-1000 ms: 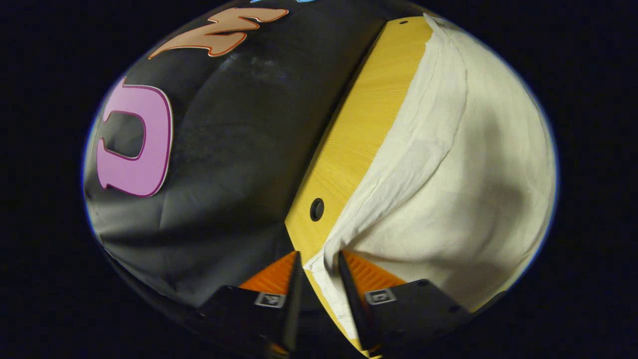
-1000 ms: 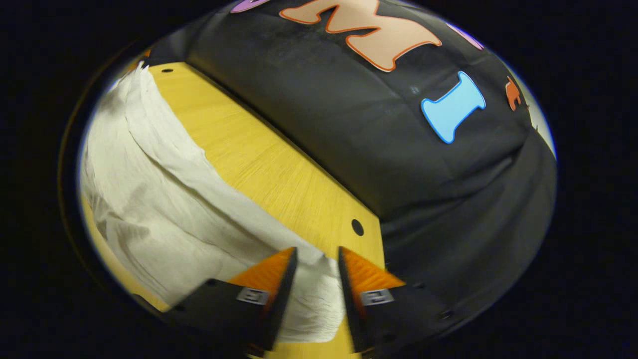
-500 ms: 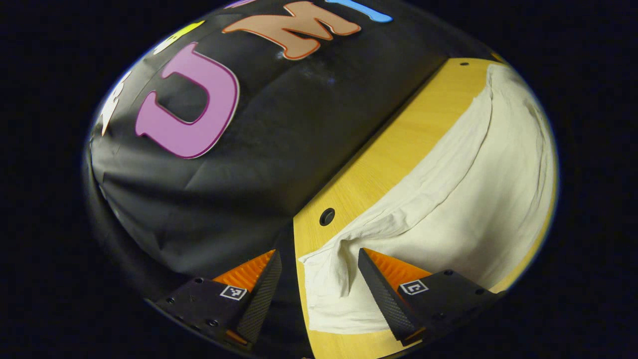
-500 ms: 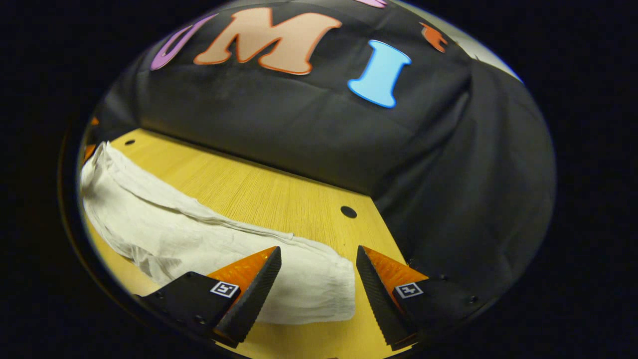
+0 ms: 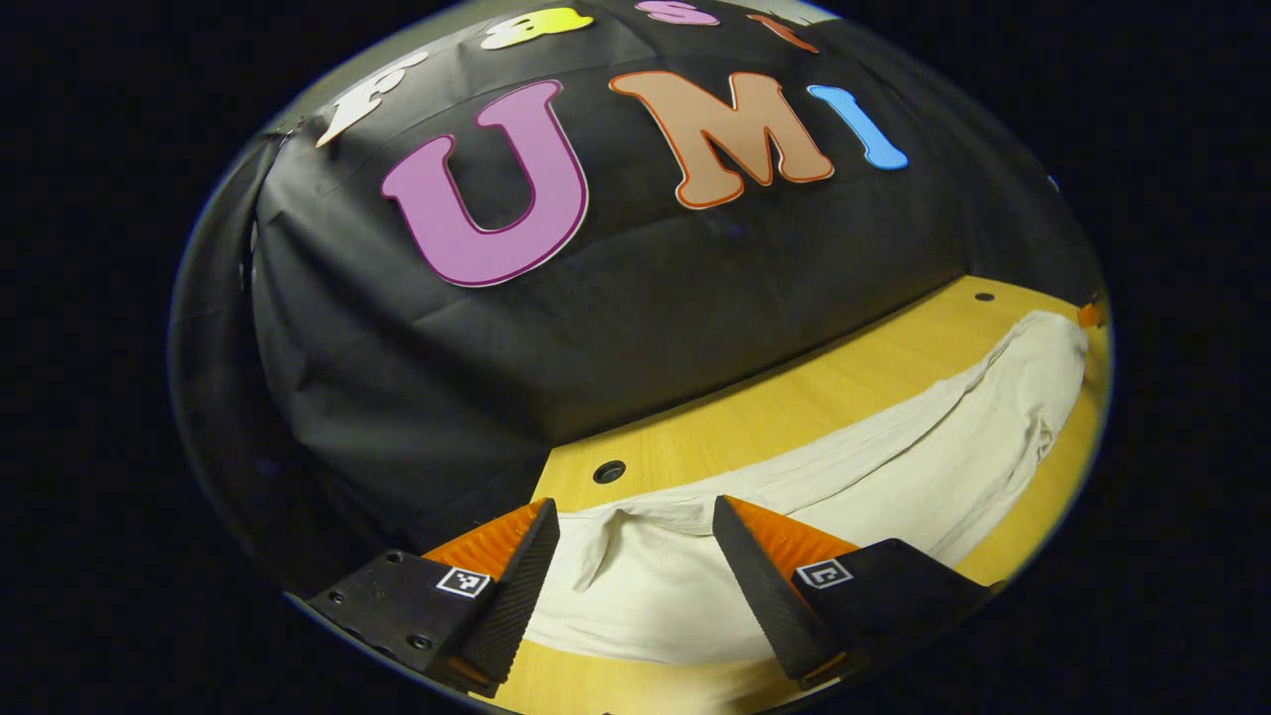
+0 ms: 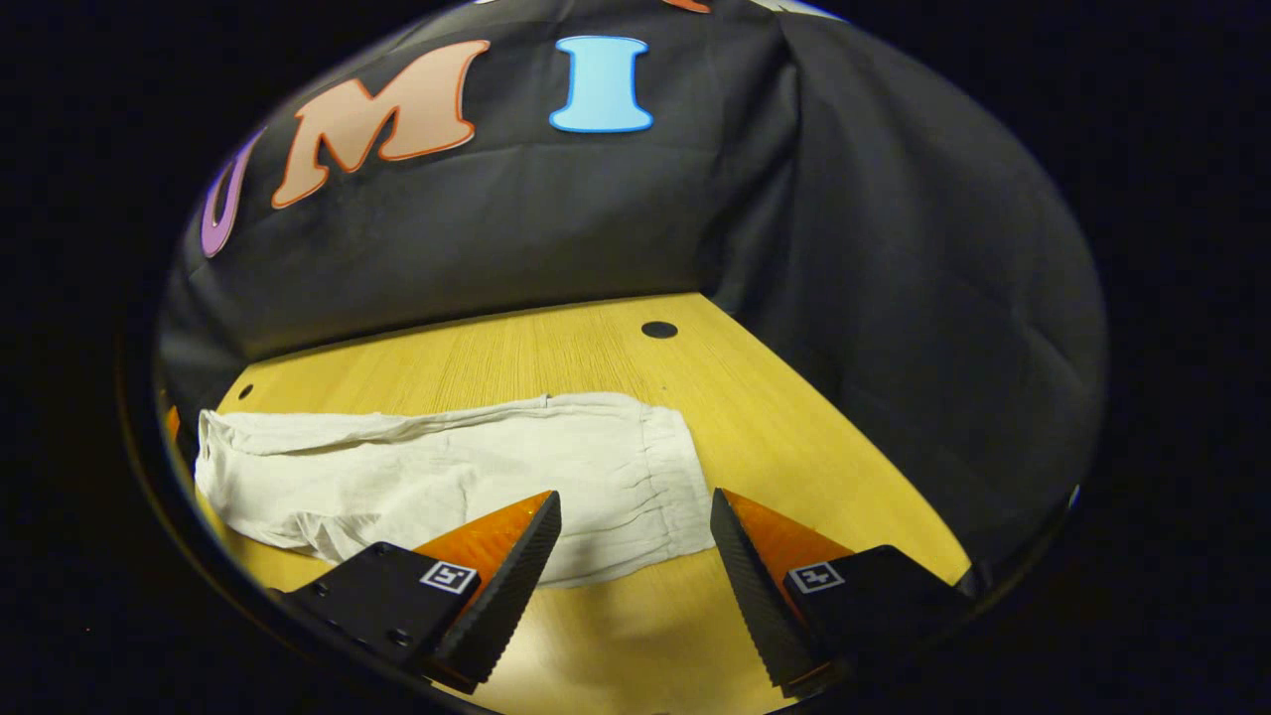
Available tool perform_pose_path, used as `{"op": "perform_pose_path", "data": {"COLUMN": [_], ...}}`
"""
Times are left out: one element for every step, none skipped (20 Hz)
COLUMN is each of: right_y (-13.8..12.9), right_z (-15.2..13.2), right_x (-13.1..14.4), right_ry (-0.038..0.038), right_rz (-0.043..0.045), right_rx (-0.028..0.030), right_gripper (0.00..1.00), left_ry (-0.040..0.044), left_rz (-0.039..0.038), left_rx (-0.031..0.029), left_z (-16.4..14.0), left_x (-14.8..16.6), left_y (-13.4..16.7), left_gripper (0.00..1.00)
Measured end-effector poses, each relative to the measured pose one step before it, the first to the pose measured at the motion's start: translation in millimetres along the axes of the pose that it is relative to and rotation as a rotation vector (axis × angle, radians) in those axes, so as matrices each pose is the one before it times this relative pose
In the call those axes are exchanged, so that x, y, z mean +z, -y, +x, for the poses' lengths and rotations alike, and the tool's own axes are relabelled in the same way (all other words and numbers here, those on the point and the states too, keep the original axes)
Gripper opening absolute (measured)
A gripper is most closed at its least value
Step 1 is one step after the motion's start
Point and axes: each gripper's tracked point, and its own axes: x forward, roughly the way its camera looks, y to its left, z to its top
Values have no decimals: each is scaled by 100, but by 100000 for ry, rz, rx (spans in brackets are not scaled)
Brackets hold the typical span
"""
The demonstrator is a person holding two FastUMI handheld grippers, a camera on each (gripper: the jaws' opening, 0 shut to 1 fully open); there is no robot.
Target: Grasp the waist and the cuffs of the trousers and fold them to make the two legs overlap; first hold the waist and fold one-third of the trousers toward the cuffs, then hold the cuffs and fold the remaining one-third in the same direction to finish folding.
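Two legs overlapped, trousers (image 6: pixel 477 477) lengthwise sideways.

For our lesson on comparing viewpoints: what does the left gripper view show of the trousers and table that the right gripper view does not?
Left gripper view: the left tool, open, above an end of the trousers that carries a loose fold. Right gripper view: the right tool, open, near the gathered waistband, with bare wood below it. Both: the pale trousers lie lengthwise on the yellow table, held by neither tool.
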Motion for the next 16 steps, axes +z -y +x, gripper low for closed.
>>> {"op": "perform_pose_path", "data": {"right_y": [-45, 340, 420, 465, 405, 117, 109, 28, -52, -30, -92, -179, -62, -26, 76, 751], "right_z": [75, 250, 211, 344, 239, 328, 312, 395, 380, 496, 448, 421, 430, 38, 443, 67], "right_x": [-581, -492, -429, -363, -374, -387, -342, -261, -334, -165, -268, -75, -464, -210, 528, -575], "right_ry": [-1676, -1878, -1844, -1783, -1709, -1898, -1687, -1732, -1460, -929, -856, -842, -2023, -1932, 2461, -2811], "right_rz": [4978, 4954, 4307, 3952, 4314, 4627, 4730, 4584, 3692, 3043, 2524, 2226, 1427, 203, -1201, -3103], "right_rx": [-536, -1438, -1775, -2040, -1890, -1131, -772, -460, -277, -176, -149, 432, -358, -38, -715, -3260], "right_gripper": [100, 100, 100, 99, 96, 96, 96, 96, 92, 96, 96, 92, 96, 92, 96, 93], "left_ry": [-309, -575, -673, -598, -376, -423, -500, -348, -646, -693, -579, -825, -701, -164, -18, -8], "left_rz": [-1657, -190, 605, 788, 756, 160, -219, -494, -358, -290, -333, -475, -264, -65, -51, -57], "left_rx": [-217, -73, 253, 319, 571, 220, 11, 26, 150, 239, -24, -296, -28, -138, -130, -213], "left_z": [-247, -287, -225, -239, -193, -218, -124, -197, -275, -167, -125, -89, -127, -164, -37, -68], "left_x": [-113, -214, -286, -193, -196, -136, -200, -183, -310, -279, -200, -251, -185, 27, -116, -28], "left_y": [67, -43, -37, -96, -267, -90, 61, -3, 35, 11, 161, 93, 136, 121, 128, 195], "left_gripper": [95, 96, 95, 95, 96, 96, 95, 95, 95, 96, 96, 96, 96, 96, 96, 96]}}
